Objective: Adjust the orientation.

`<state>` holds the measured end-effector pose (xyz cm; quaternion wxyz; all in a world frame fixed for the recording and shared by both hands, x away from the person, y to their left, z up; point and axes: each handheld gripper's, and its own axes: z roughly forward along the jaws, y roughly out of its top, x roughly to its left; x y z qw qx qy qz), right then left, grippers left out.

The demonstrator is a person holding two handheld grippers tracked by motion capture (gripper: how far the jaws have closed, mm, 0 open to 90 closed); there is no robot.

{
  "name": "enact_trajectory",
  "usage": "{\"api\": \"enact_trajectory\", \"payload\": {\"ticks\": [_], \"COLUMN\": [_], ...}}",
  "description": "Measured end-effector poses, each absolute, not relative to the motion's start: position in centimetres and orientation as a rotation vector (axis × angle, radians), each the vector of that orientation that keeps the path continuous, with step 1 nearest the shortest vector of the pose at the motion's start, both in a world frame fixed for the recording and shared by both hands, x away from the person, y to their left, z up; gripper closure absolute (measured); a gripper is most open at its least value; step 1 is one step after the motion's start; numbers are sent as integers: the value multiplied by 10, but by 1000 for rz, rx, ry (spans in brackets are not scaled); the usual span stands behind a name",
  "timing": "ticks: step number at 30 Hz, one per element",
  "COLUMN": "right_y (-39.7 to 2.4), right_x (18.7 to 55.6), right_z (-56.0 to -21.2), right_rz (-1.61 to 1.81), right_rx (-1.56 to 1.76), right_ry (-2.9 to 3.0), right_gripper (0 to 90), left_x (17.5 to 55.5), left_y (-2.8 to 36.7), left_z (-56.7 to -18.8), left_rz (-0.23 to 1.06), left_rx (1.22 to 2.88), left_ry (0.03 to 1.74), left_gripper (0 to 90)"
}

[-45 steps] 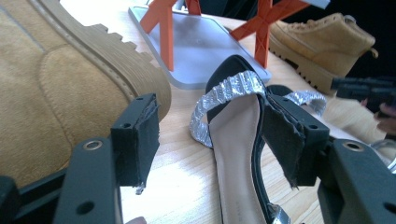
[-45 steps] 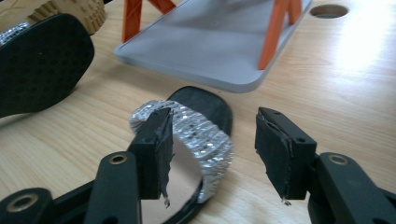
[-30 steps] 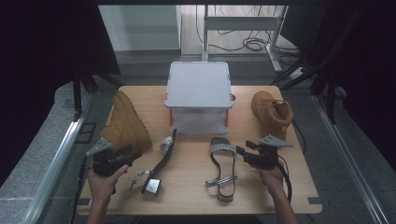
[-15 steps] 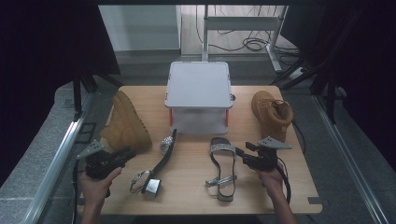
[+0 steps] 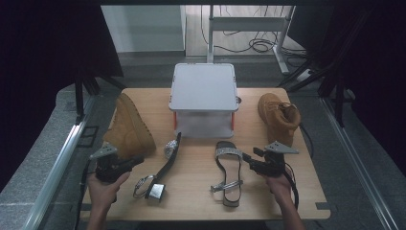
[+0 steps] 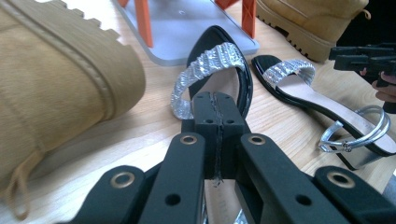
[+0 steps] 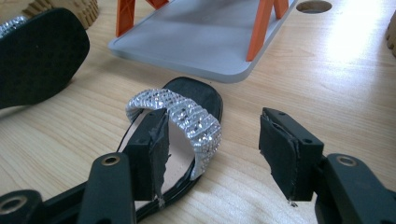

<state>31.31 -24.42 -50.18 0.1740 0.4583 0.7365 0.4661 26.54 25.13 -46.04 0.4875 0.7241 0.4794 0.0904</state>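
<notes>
My left gripper (image 5: 138, 159) sits at the table's left front, beside the toe of a tan boot (image 5: 129, 127). Its jaws have just been closing and now stand shut (image 6: 217, 116), pads together with nothing between them. Just past them a black sandal with a silver strap (image 6: 219, 60) lies on its side. My right gripper (image 5: 246, 155) points left at a second silver-strapped sandal (image 5: 229, 172). Its jaws are open (image 7: 212, 135), and the sandal's strap (image 7: 187, 112) lies just ahead of them, not pinched.
A grey two-tier stand with orange legs (image 5: 203, 88) is at the table's middle back. A second tan boot (image 5: 280, 115) stands at the right, behind my right hand. The side-lying sandal (image 5: 165, 165) stretches from the stand toward the front edge.
The left gripper's jaws have closed from open to shut, on nothing. The left hand shifted slightly. The right hand and the shoes have stayed where they were.
</notes>
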Motion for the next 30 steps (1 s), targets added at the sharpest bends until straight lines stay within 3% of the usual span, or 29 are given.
{"api": "enact_trajectory", "payload": {"ticks": [14, 30], "right_y": [-251, -247], "right_x": [299, 302], "right_z": [-507, -508], "right_rz": [1268, 1276], "right_rx": [1337, 1332], "right_ry": [2087, 2106], "right_gripper": [426, 426], "left_x": [286, 312], "left_y": [217, 193], "left_z": [-470, -473], "left_rz": [145, 161], "left_rx": [1851, 2007], "left_ry": [1113, 1131], "left_gripper": [896, 896]}}
